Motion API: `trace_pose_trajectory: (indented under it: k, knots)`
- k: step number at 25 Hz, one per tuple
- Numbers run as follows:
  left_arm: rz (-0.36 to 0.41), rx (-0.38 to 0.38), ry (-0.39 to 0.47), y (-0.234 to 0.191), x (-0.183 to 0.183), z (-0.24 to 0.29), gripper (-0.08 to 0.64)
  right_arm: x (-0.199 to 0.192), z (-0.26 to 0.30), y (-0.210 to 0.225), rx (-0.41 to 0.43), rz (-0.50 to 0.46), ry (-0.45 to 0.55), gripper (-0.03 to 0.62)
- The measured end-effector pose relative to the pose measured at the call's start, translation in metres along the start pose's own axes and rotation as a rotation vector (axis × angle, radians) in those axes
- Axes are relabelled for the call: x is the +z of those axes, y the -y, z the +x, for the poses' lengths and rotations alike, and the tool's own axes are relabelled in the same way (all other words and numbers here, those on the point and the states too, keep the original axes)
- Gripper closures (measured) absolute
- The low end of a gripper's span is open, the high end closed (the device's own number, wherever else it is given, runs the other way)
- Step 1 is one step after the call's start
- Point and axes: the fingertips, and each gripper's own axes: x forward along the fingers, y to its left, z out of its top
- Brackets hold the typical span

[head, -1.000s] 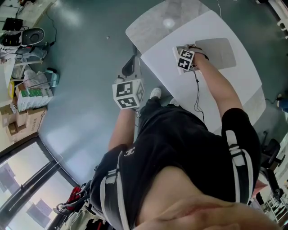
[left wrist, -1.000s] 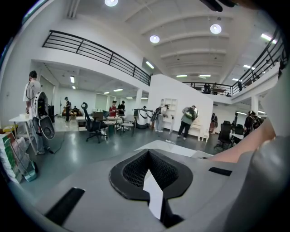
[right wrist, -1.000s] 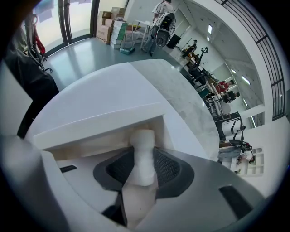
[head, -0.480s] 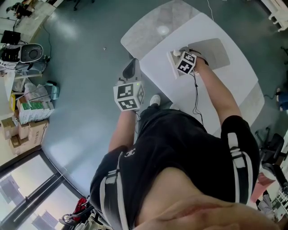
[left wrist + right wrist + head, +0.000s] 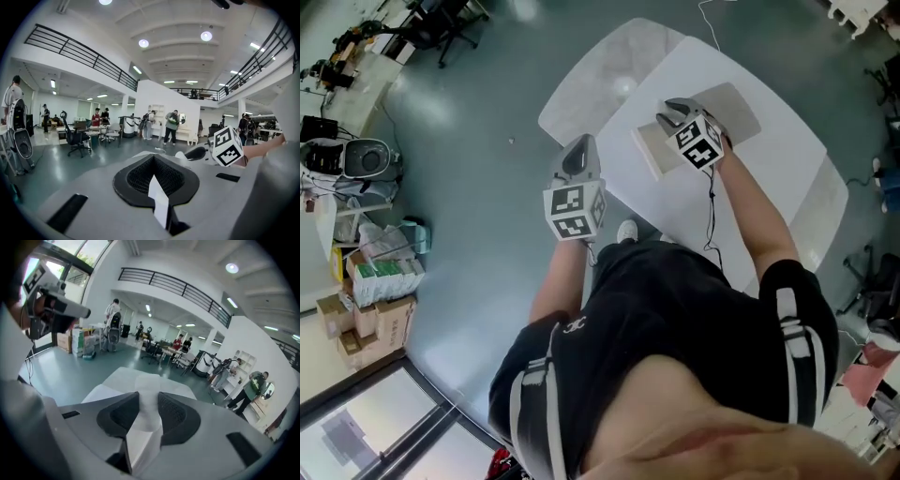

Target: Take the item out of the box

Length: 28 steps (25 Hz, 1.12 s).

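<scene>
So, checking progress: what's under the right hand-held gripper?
A flat white box lies on the table beneath the right hand-held gripper, whose jaws pinch something white. The gripper hides the box's far end and inside.

Top: black short-sleeved top, with paired white stripes down the sleeve behind the right gripper and the same stripes on the side behind the left gripper.
Logo: small white mark on the chest.
Shoe: white shoe, just beside the left gripper's cube.
Cable: thin dark cable from the rear of the right gripper along the forearm.
Cubes: left cube and right cube, both white with black square markers on each face.
Gripper shells: smooth grey, with dark mesh-textured pads and a dark slot to either side.
</scene>
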Motion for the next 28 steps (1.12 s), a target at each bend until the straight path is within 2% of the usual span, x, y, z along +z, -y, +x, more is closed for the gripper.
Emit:
trace_pose_trajectory:
  k: [6,12,19,22,28]
  knots:
    - [0.020,-0.073,0.008,0.029,0.009,0.021,0.546,0.033,-0.074,0.051,-0.196,0.203,0.263,0.466]
    - [0.037,-0.124,0.005,0.048,0.016,0.041,0.546,0.036,-0.150,0.095,-0.419,0.358,0.453,0.466]
    - [0.058,-0.193,0.018,0.072,0.023,0.058,0.546,0.004,-0.208,0.094,-0.596,0.441,0.502,0.466]
    - [0.068,-0.220,0.034,0.084,0.027,0.058,0.546,-0.006,-0.224,0.084,-0.616,0.472,0.509,0.466]
    - [0.079,-0.264,0.024,0.105,0.029,0.059,0.546,-0.010,-0.242,0.078,-0.641,0.464,0.513,0.466]
